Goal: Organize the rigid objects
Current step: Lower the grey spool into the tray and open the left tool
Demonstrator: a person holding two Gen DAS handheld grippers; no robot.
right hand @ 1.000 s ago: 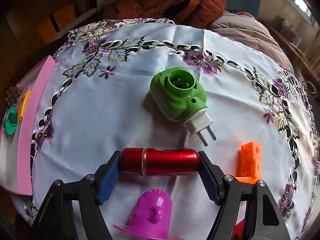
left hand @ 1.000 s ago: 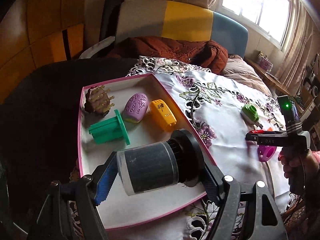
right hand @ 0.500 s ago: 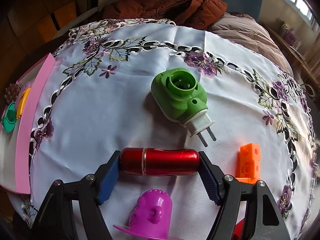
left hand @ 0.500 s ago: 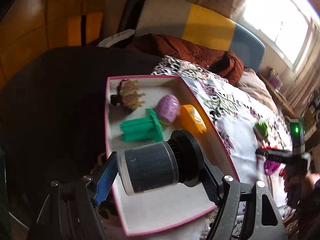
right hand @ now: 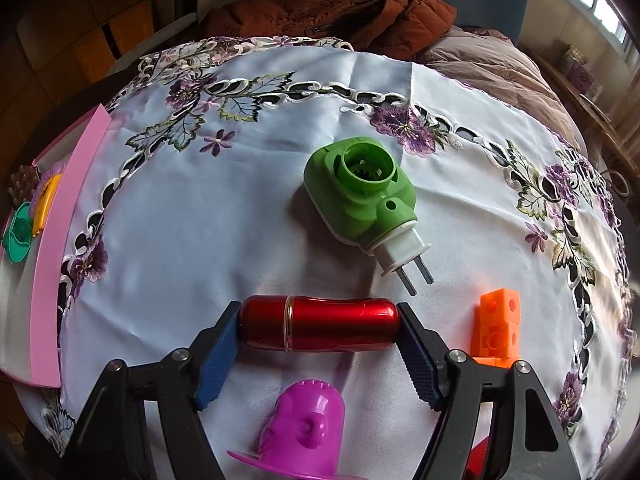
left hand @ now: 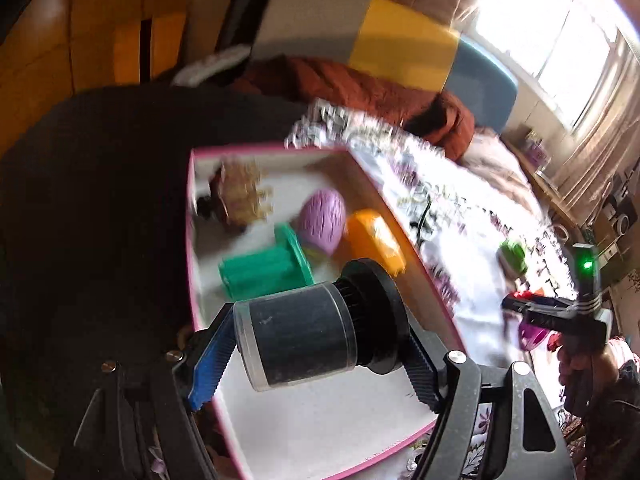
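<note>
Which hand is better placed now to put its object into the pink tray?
Left. Its tongs hold the dark cylinder directly over the pink tray. The right tongs hold the red tube beside it.

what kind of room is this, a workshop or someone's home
Most likely a lived-in home room: an embroidered floral tablecloth, a brown padded jacket heaped behind the table, and curtains at a bright window.

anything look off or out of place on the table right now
Nothing looks damaged or spilled. The green plug-in unit, orange block and magenta cup, which stands upside down, lie loose on the tablecloth, outside the pink-rimmed tray.
</note>
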